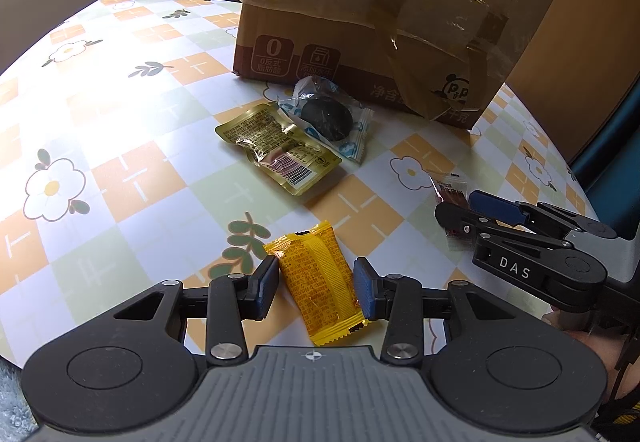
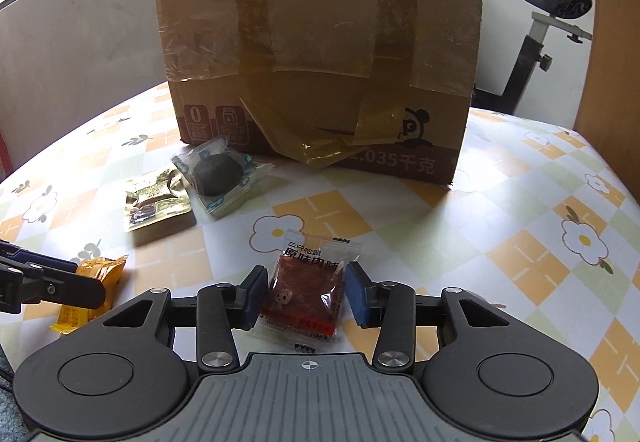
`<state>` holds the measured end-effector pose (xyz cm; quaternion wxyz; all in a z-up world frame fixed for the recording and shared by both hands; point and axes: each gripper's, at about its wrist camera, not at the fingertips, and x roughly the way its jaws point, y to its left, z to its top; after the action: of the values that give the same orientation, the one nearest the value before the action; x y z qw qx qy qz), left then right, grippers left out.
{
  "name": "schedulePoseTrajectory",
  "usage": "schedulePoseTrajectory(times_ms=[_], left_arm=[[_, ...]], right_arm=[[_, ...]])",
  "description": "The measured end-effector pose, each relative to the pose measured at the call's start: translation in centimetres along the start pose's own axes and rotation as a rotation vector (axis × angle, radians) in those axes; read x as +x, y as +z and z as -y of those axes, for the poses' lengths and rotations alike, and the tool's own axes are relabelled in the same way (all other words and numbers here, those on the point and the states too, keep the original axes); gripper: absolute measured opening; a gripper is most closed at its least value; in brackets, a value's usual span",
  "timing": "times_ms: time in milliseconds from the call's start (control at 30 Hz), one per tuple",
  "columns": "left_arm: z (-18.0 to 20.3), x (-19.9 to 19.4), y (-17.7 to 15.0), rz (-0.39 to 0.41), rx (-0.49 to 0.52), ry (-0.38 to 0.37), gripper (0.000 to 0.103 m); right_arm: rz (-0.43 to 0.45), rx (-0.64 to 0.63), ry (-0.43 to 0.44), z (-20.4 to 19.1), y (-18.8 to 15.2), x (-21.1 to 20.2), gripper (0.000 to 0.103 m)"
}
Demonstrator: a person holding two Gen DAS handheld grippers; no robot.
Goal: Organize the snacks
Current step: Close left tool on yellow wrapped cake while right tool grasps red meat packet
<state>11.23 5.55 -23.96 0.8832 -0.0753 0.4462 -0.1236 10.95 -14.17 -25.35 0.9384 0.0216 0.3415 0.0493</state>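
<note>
A yellow snack packet (image 1: 320, 294) lies on the flowered tablecloth, and my left gripper (image 1: 316, 282) is shut on it, a pad pressed against each long side. In the right wrist view this packet (image 2: 106, 267) pokes out past the left gripper (image 2: 86, 278). A clear packet of red-brown dried meat (image 2: 306, 282) lies between the pads of my right gripper (image 2: 306, 294), which meet its two side edges. The left wrist view shows the right gripper (image 1: 456, 204) at the table's right, with that meat packet (image 1: 450, 188) sticking out beyond its fingers.
A big taped cardboard box (image 2: 320, 42) stands at the back of the table (image 2: 500, 202). In front of it lie a gold foil packet (image 1: 276, 150) and a dark round snack in a clear blue-white wrapper (image 1: 326, 118). An exercise bike (image 2: 552, 22) stands behind on the right.
</note>
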Motion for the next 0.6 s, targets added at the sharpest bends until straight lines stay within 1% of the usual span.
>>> schedulePoseTrajectory(times_ms=[167, 200, 233, 267, 367, 500, 600], left_arm=[[-0.06, -0.06, -0.03, 0.004, -0.011, 0.0, 0.042], [-0.11, -0.08, -0.04, 0.006, -0.015, -0.001, 0.04], [-0.19, -0.14, -0.03, 0.012, -0.02, 0.005, 0.036], [-0.28, -0.22, 0.0, 0.019, -0.028, 0.005, 0.036], [-0.51, -0.23, 0.06, 0.022, -0.045, 0.011, 0.035], [-0.27, -0.21, 0.03, 0.025, -0.042, 0.019, 0.035], [-0.18, -0.14, 0.12, 0.036, -0.03, 0.043, 0.035]], right_arm=[[0.037, -0.003, 0.004, 0.02, -0.1, -0.44, 0.039], [0.041, 0.0, 0.007, 0.09, -0.1, -0.51, 0.039], [0.045, 0.003, 0.008, 0.15, -0.1, -0.57, 0.039], [0.049, 0.005, 0.008, 0.2, -0.09, -0.6, 0.039], [0.052, 0.009, 0.013, 0.2, -0.04, -0.59, 0.039], [0.049, 0.007, 0.016, 0.11, -0.02, -0.53, 0.039], [0.047, 0.008, 0.018, 0.09, -0.07, -0.51, 0.039]])
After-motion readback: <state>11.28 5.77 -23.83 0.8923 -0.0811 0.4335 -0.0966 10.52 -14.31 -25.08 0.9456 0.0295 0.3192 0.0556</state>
